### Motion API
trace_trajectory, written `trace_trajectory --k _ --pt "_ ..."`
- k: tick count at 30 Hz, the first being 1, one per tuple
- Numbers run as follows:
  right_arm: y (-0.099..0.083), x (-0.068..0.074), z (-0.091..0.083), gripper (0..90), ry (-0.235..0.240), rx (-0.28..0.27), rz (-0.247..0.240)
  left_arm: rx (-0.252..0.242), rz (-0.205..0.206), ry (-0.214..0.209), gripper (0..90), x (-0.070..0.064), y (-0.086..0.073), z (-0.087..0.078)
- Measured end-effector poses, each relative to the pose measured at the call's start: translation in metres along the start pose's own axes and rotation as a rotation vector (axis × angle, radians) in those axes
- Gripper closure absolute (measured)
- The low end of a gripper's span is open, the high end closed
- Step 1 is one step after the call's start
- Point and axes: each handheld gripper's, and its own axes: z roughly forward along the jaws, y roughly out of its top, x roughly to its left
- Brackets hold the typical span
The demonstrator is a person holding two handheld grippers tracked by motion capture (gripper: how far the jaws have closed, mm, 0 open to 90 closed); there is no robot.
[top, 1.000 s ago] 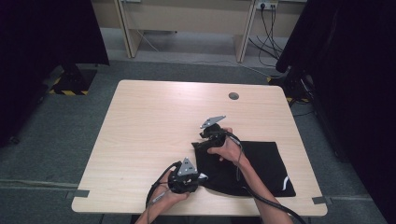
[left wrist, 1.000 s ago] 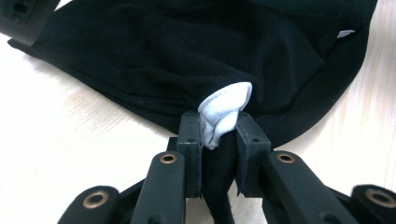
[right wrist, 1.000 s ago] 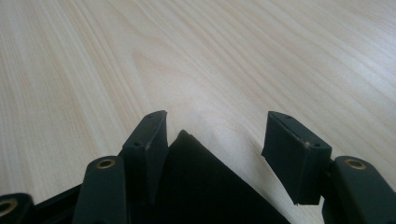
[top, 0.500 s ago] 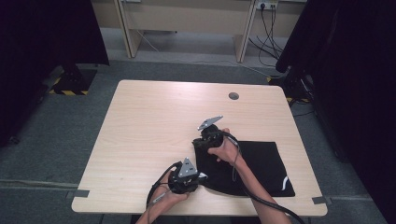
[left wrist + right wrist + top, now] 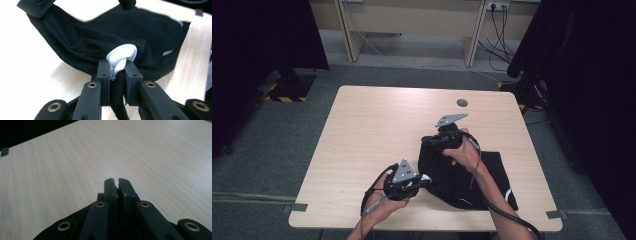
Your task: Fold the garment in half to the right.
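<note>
Where the table [image 5: 362, 130] nears the person's edge, a black garment [image 5: 472, 177] lies on its right half, one corner raised. Left hand-held gripper [image 5: 117, 68]: clenched on a white knotted cord [image 5: 122, 56] and black fabric at the garment's near-left edge. Right hand-held gripper [image 5: 117, 181]: jaws pressed together, apparently pinching the garment's far-left corner, though the fabric between them cannot be made out. Round grey cap [image 5: 462, 103]: set in the table beyond, well apart.

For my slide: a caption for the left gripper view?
Left gripper shut on a white knot of a black garment on the table.
</note>
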Motion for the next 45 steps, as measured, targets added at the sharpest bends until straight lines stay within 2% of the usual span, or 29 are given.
trace_trajectory --k 1,2,4,7,10,14,18,25,29,34,42,44,45 --pt "0.001 -0.001 -0.003 85.8 -0.003 -0.002 0.003 0.010 0.012 0.010 77.0 0.000 0.004 -0.001" --pt "0.003 -0.001 -0.006 85.8 -0.008 -0.003 -0.002 0.013 0.020 -0.010 77.0 -0.001 0.007 -0.001" --pt "0.005 -0.003 -0.013 85.8 -0.015 -0.008 -0.002 0.028 0.035 -0.009 77.0 -0.002 0.015 0.000" --pt "0.005 -0.006 -0.024 85.9 -0.028 -0.016 -0.004 0.029 0.041 -0.045 77.0 -0.006 0.027 0.003" --pt "0.003 -0.009 -0.037 85.8 -0.042 -0.027 -0.003 0.034 0.065 -0.038 76.9 -0.010 0.041 0.007" --pt "-0.002 -0.016 -0.057 85.9 -0.065 -0.037 0.002 0.050 0.110 -0.056 76.8 -0.021 0.060 0.021" --pt "-0.011 -0.023 -0.077 85.8 -0.090 -0.046 0.015 0.055 0.161 -0.052 76.8 -0.034 0.078 0.034" --pt "-0.032 -0.039 -0.116 85.8 -0.140 -0.077 0.051 0.050 0.188 -0.090 76.8 -0.053 0.099 0.061" --pt "-0.048 -0.049 -0.130 85.8 -0.171 -0.064 0.071 0.065 0.199 -0.107 76.7 -0.062 0.104 0.079" --pt "-0.069 -0.061 -0.139 85.8 -0.196 -0.041 0.110 0.084 0.186 -0.136 76.6 -0.068 0.102 0.101" --pt "-0.096 -0.076 -0.134 85.0 -0.222 0.023 0.151 0.088 0.129 -0.164 75.1 -0.075 0.085 0.132" --pt "-0.100 -0.078 -0.133 82.2 -0.240 0.046 0.154 0.085 0.130 -0.184 73.0 -0.077 0.082 0.138" --pt "-0.101 -0.078 -0.133 77.8 -0.258 0.061 0.147 0.081 0.126 -0.193 71.0 -0.078 0.080 0.141"
